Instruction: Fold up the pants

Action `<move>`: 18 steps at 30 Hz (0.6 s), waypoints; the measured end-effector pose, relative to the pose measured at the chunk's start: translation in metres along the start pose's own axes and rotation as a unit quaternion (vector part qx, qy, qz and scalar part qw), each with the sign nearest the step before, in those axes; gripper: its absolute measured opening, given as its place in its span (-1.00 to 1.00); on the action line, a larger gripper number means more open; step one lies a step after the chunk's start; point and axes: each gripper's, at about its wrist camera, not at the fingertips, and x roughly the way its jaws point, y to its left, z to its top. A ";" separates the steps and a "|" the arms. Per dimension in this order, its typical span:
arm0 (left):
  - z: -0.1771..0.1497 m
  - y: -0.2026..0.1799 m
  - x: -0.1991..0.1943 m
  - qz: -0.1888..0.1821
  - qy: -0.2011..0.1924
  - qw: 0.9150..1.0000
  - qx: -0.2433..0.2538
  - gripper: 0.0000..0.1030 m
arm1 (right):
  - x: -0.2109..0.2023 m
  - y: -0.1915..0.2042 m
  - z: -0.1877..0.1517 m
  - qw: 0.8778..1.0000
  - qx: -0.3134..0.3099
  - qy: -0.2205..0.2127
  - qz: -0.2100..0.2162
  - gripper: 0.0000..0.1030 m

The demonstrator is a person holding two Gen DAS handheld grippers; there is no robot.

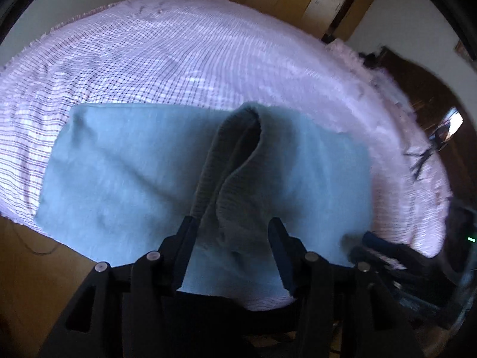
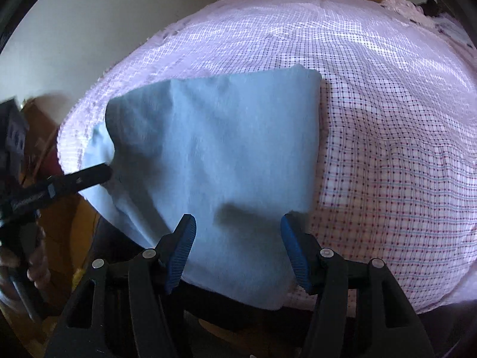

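- Right now the left gripper [image 1: 232, 235] stands spread, its jaws apart on either side of a raised ribbed band of the pants [image 1: 125, 179]; from its own camera the pads do not seem to press the cloth.
- Likewise the right gripper [image 2: 238, 238] is spread over the near edge of the pants, with cloth lying between the jaws but not pinched.
- The pants lie as a folded pale-blue rectangle on the checked bedsheet [image 2: 387, 149], near the bed's near edge, with one corner hanging slightly past it.
- The fabric looks soft, light and fleecy, so it will likely droop and crease when lifted; the ribbed band [image 1: 238, 149] is thicker and should give a firmer hold than the flat cloth.
- Corners and the near hem look like the sensible places to take hold.
- Far and to the right, the sheet is bare, leaving plenty of room for carrying a fold over.
- At the near left the wooden floor [image 1: 35, 268] shows, so the bed's edge is close.
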 end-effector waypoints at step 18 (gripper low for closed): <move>-0.018 0.012 0.022 0.028 -0.010 0.999 0.020 0.09 | 0.019 -0.024 -0.012 0.996 0.029 0.034 0.075 0.30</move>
